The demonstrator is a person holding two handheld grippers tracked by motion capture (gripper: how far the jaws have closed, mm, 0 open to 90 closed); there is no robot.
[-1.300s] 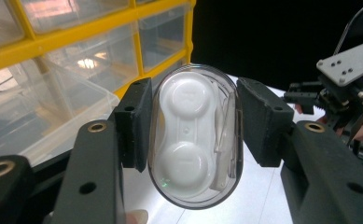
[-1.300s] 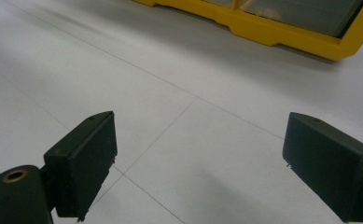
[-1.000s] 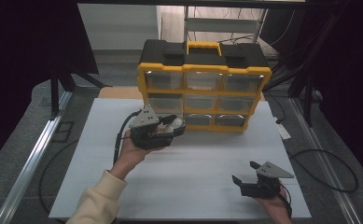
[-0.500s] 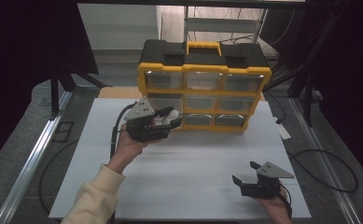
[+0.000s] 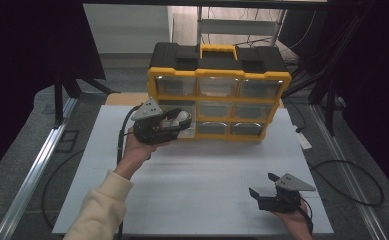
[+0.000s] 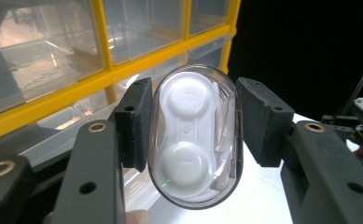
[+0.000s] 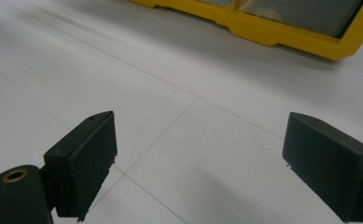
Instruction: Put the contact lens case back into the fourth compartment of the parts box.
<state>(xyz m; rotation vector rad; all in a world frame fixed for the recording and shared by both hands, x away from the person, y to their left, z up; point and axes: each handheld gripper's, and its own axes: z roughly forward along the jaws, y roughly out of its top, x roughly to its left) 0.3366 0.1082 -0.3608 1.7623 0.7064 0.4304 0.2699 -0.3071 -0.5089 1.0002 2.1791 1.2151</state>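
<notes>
Left gripper [image 5: 178, 125] clamps a clear contact-lens case [image 6: 194, 140] across its narrow sides — long axis running along the jaws — just before the yellow drawer cabinet [image 5: 217, 75]; right gripper [image 5: 262, 192], jaws apart, rests well away — near the table's [image 5: 207, 170] front edge

a white table [image 5: 192, 175] crossed by thin lines fills the middle. a pale patch [image 5: 123, 98] lies at its far left corner. black cables [image 5: 354, 175] loop on the grey floor [image 5: 27, 145] to either side, beside metal rails [image 5: 29, 175]. a metal shelf rack [image 5: 242, 22] stands behind, dark curtains [image 5: 27, 45] flanking it.
</notes>
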